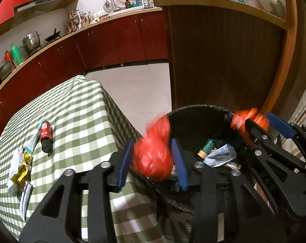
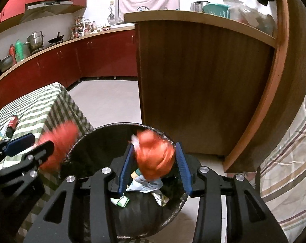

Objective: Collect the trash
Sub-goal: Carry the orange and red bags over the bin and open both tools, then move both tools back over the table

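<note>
A black-lined trash bin (image 1: 193,108) (image 2: 112,126) stands on the floor beside the table. A blurred bunch of red plastic (image 1: 153,154), part of the bag at the bin's left rim, sits between the blue pads of my left gripper (image 1: 153,143), and the jaws stand apart around it. My right gripper (image 2: 154,145) straddles a second red bunch (image 2: 155,160) at the right rim in the same loose way. Each gripper also shows in the other's view: the right gripper (image 1: 260,125) and the left gripper (image 2: 37,143). Inside the bin lie a green can (image 1: 206,148) and crumpled paper (image 1: 219,156).
A table under a green checked cloth (image 1: 82,111) stands to the left, carrying a red and black bottle (image 1: 46,135) and crumpled wrappers (image 1: 21,170). A tall wooden counter (image 1: 223,60) rises just behind the bin. Striped fabric (image 2: 290,151) hangs on the right, and pale floor tiles (image 1: 132,85) lie beyond.
</note>
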